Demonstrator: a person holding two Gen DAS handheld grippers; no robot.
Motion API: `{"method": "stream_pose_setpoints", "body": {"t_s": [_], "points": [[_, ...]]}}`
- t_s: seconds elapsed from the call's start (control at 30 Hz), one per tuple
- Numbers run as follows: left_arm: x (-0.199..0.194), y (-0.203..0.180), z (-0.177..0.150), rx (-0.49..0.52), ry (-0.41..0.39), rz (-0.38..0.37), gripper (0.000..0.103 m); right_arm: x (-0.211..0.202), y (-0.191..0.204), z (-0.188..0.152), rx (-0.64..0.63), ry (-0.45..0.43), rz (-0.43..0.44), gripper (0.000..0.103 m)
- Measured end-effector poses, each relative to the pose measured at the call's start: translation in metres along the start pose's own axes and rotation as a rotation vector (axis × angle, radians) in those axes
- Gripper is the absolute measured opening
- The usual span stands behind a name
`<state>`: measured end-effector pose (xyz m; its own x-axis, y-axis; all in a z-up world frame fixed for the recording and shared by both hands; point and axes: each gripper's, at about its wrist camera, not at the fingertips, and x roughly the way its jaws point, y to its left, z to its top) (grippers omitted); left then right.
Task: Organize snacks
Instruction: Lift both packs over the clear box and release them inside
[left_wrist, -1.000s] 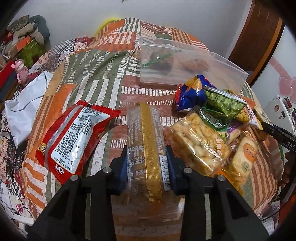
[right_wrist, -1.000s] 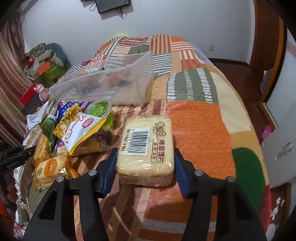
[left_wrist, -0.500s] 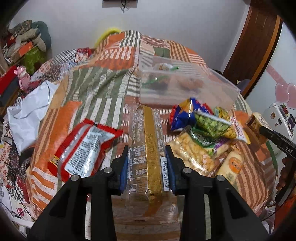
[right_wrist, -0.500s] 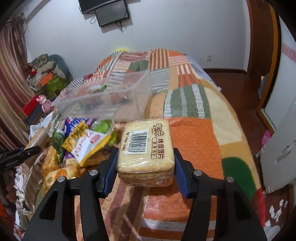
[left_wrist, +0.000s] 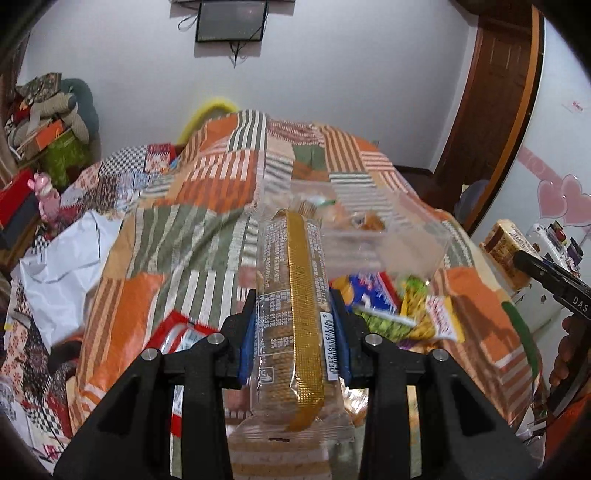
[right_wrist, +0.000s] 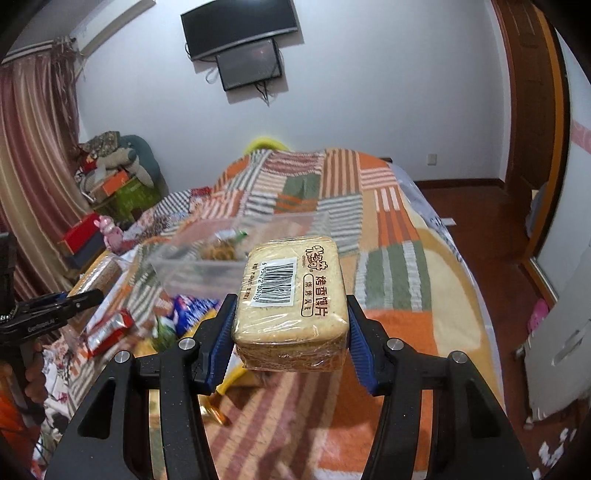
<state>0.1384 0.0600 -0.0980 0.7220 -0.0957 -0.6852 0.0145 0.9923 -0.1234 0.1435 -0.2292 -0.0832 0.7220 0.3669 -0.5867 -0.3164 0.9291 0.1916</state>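
Note:
My left gripper (left_wrist: 293, 336) is shut on a long clear biscuit pack with a gold strip (left_wrist: 295, 302), held in the air above the quilt. My right gripper (right_wrist: 291, 332) is shut on a wrapped block of toasted bread slices with a barcode label (right_wrist: 291, 295), also lifted. Beyond both stands a clear plastic bin (left_wrist: 373, 236) (right_wrist: 207, 258) with a few snacks inside. A heap of snack bags (left_wrist: 402, 314) (right_wrist: 181, 314) lies in front of the bin. A red-and-white bag (left_wrist: 177, 336) (right_wrist: 107, 332) lies at the left. The other gripper shows at each view's edge.
A patchwork quilt (left_wrist: 207, 192) covers the bed. A white plastic bag (left_wrist: 62, 266) and a pink toy (left_wrist: 46, 195) lie at its left side, with piled boxes beyond. A wooden door (left_wrist: 491, 110) and a white cabinet (right_wrist: 565, 350) are at the right.
Both grippers have risen with their packs, which left the quilt. The views tilted up, so the bin and heap now sit lower and the wall screens have come into sight.

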Motion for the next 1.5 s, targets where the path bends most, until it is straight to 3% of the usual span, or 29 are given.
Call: {"method": "stream_pose_setpoints", "body": {"t_s": [0.63, 0.9, 1.5], "points": [[0.024, -0.042, 0.059, 0.068, -0.061, -0.074, 0.035, 0.024, 0.023, 0.041, -0.007, -0.104, 0.085, 0.052], [0.062, -0.056, 0.077, 0.055, -0.032, -0.122, 0.035, 0.052, 0.017, 0.044, 0.006, -0.063, 0.086, 0.052], [0.145, -0.056, 0.097, 0.041, 0.096, -0.128, 0.035, 0.109, 0.005, 0.049, -0.049, 0.064, 0.039, 0.052]]}}
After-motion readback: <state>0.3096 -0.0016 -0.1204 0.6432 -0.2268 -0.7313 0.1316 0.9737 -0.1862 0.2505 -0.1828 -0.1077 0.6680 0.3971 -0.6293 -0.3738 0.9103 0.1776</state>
